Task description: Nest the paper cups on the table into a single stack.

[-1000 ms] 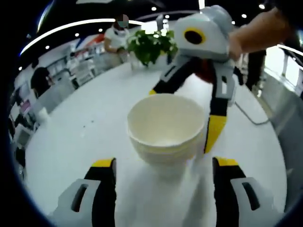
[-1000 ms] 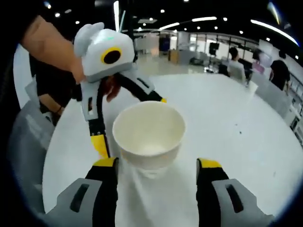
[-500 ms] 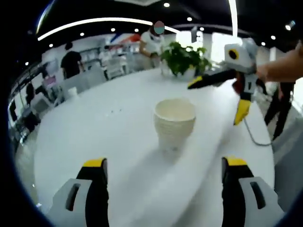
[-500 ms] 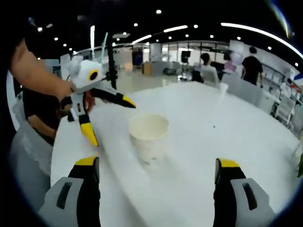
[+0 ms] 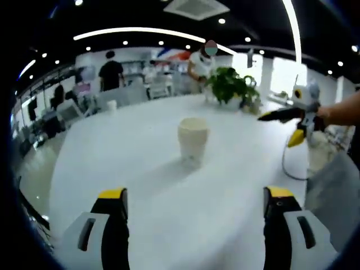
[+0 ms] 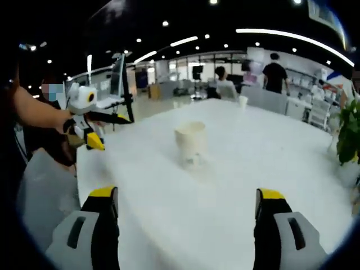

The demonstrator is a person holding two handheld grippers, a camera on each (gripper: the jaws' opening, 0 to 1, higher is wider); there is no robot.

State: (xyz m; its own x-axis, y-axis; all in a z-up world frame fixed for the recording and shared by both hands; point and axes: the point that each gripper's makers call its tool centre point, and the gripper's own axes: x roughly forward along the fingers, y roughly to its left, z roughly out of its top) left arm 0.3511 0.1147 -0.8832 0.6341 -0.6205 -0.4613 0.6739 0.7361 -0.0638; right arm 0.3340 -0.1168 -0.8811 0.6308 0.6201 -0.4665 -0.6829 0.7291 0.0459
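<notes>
- We see the stack of paper cups (image 5: 193,136) (image 6: 190,141) standing upright alone near the middle of the white counter (image 5: 140,185) (image 6: 281,169); what is inside it is too small to tell.
- Our left tool (image 5: 194,216) (image 6: 95,129) is spread wide, gripping nothing.
- Our right tool (image 6: 191,216) (image 5: 287,126) likewise gapes with nothing in it.
- A potted plant (image 5: 229,87) sits at the far edge.

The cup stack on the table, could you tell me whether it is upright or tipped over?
Upright: the cup stack stands on its base on the white table, with its open rim facing up.
</notes>
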